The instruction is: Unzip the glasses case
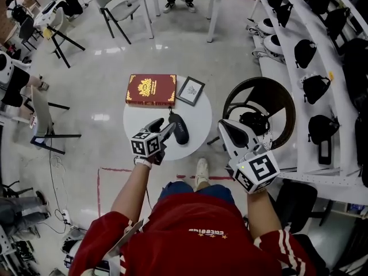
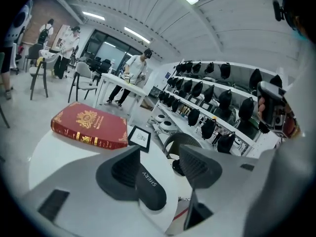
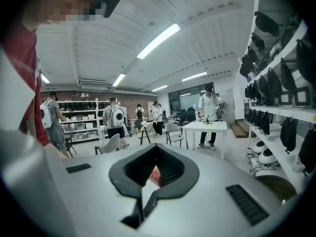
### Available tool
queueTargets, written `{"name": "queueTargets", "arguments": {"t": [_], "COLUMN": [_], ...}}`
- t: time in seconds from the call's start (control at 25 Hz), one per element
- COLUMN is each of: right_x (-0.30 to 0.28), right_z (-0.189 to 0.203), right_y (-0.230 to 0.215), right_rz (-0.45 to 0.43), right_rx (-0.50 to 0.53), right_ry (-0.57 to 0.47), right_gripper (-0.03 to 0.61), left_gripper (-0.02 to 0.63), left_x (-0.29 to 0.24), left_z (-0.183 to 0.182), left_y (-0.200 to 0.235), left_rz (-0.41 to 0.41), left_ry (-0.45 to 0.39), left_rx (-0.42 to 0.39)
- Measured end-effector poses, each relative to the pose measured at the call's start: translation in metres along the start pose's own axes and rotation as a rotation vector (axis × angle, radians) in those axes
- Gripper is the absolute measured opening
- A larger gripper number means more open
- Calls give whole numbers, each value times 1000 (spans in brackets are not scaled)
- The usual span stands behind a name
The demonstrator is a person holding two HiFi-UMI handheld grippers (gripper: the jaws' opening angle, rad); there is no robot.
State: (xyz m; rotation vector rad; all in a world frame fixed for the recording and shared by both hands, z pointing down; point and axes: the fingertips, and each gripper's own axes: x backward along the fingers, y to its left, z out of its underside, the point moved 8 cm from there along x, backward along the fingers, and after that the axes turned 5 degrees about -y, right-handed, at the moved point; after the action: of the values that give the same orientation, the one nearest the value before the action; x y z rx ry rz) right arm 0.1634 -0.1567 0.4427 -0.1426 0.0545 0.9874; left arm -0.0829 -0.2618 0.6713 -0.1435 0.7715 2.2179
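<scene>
The left gripper (image 1: 163, 126) hovers with jaws wide and nothing in them, just short of the black glasses case (image 1: 180, 128) lying loose on the round table (image 1: 195, 115). The danger is that a tug on the zip, with nothing pinning the case, skids it off the near edge. The right gripper (image 1: 227, 132), jaws closed and empty, hangs well apart. Only the left gripper view shows the case's lettering; no view shows the zip pull.

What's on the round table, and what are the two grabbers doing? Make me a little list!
table: round, white
on it: red book, framed picture, glasses case
glasses case: black, looks closed
left gripper: open, at the glasses case, not gripping it
right gripper: shut, empty, off to the table's right
</scene>
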Motion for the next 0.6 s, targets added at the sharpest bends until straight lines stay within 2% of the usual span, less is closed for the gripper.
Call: {"name": "queueTargets", "arguments": {"t": [0.6], "right_x": [-4], "right_z": [30], "right_y": [-48], "right_rz": [3], "right_rx": [-29], "right_ry": [60], "right_gripper": [12], "left_gripper": [268], "left_x": [-66], "left_z": [72], "left_y": [44], "left_rz": [-148], "left_ry": [150], "left_rx": [73]}}
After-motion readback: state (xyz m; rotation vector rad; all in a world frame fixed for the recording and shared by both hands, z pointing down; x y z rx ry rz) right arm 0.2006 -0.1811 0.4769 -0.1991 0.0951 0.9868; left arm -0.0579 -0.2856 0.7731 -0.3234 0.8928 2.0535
